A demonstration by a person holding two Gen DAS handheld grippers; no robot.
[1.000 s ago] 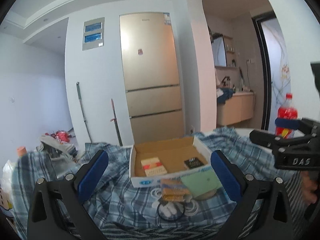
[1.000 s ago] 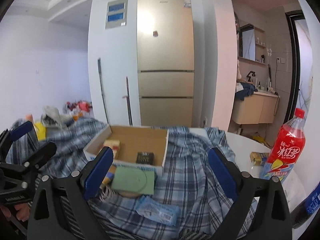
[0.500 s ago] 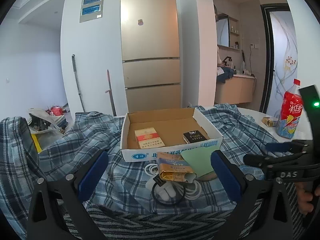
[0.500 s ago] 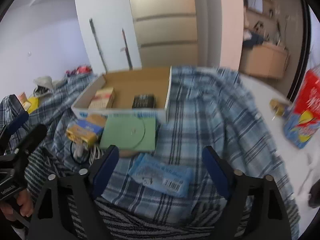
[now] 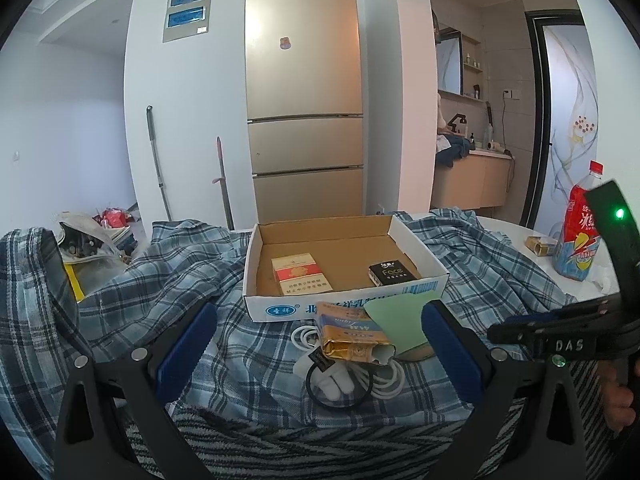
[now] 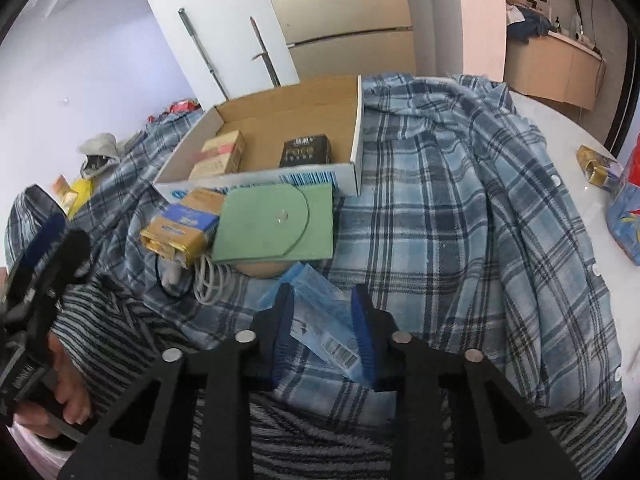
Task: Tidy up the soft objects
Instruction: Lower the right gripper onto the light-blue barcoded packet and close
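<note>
since a second ago the right gripper (image 6: pixel 323 330) has tipped down toward the cloth, and its jaws have just been closing, with the blue packet (image 6: pixel 320 320) now pinched between them. the packet lies low in the middle of the right wrist view, on the blue checked shirt (image 6: pixel 460 216). the left gripper (image 5: pixel 316 346) has come down a little too, and its jaws stand wide apart with nothing in them.

at the far left of the right wrist view a hand (image 6: pixel 60 400) holds the left gripper. next to it, going right, a gold and blue box (image 6: pixel 180 224) lies on a white cable (image 6: pixel 208 276). a green card (image 6: pixel 276 222) rests just beside that box, touching the front wall of the cardboard tray (image 6: pixel 348 176). inside the tray are a red and cream box (image 6: pixel 220 156) and a black box (image 6: pixel 305 151), well apart. the checked shirt spreads over the table to the right. at the far right edge stands a red drink bottle (image 5: pixel 580 236), with a small gold box (image 6: pixel 598 168) near it. a grey striped cloth (image 6: pixel 320 440) lies along the bottom, under the gripper.
</note>
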